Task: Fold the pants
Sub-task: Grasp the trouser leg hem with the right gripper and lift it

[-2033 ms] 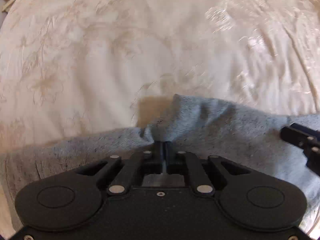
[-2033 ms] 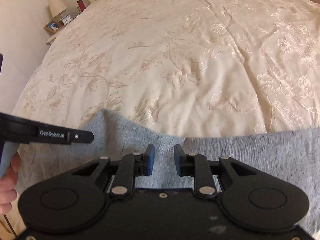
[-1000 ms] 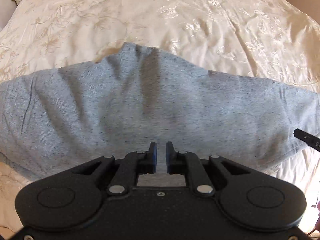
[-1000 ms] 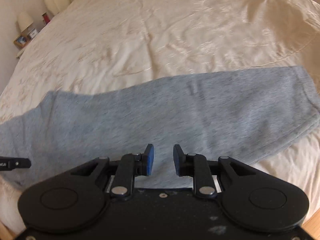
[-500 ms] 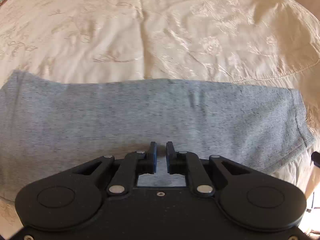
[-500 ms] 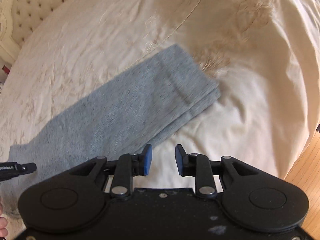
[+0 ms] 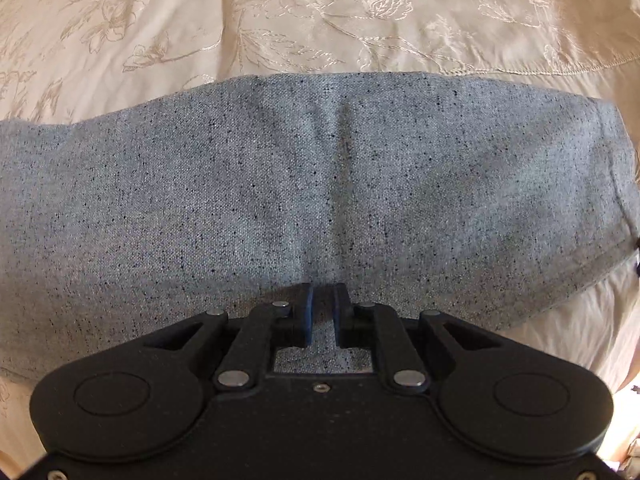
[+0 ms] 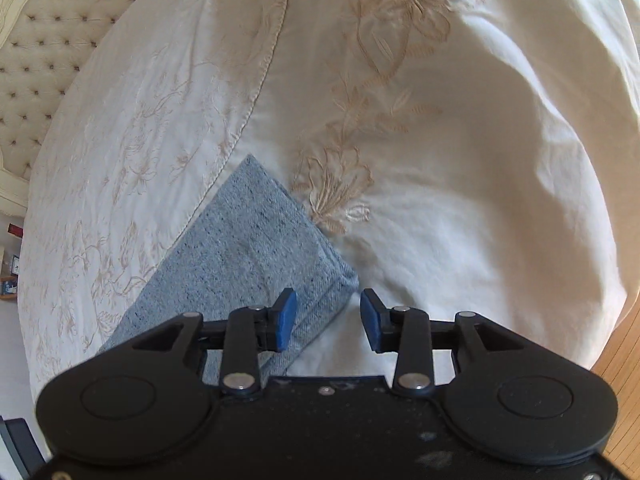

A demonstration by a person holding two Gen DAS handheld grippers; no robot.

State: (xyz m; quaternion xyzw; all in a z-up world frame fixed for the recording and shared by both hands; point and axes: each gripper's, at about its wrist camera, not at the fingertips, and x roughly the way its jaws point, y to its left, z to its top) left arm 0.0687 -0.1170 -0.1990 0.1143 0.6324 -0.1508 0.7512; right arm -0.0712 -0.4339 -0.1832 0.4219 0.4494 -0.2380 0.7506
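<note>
Right gripper [image 8: 325,320]: jaws opening, already wide, nothing pinched. The hem corner of the pants [image 8: 256,264] sits between the pads, closer to your left pad, and is not pressed.

Left gripper [image 7: 323,312]: pointing straight down over the pants [image 7: 320,184], pads close with only a narrow gap, no cloth bunched between them. It reads as empty; contact with the fabric can't be confirmed.

Pants lie flat as one long grey strip across the bedspread [image 8: 440,160], legs apparently stacked. The hem end is near the foot corner of the bed, where wood floor [image 8: 624,352] shows. The headboard [image 8: 36,52] is at the far end.

Step in hand, as I read it: grab the hem end for the lengthwise fold.
- Centre your right jaws on the hem corner and go deep enough to catch both layers.
- Don't nip the bedspread under it.
- Open the left jaws wider before it takes the other hem corner.
- Lift both corners level to keep the edges aligned.
</note>
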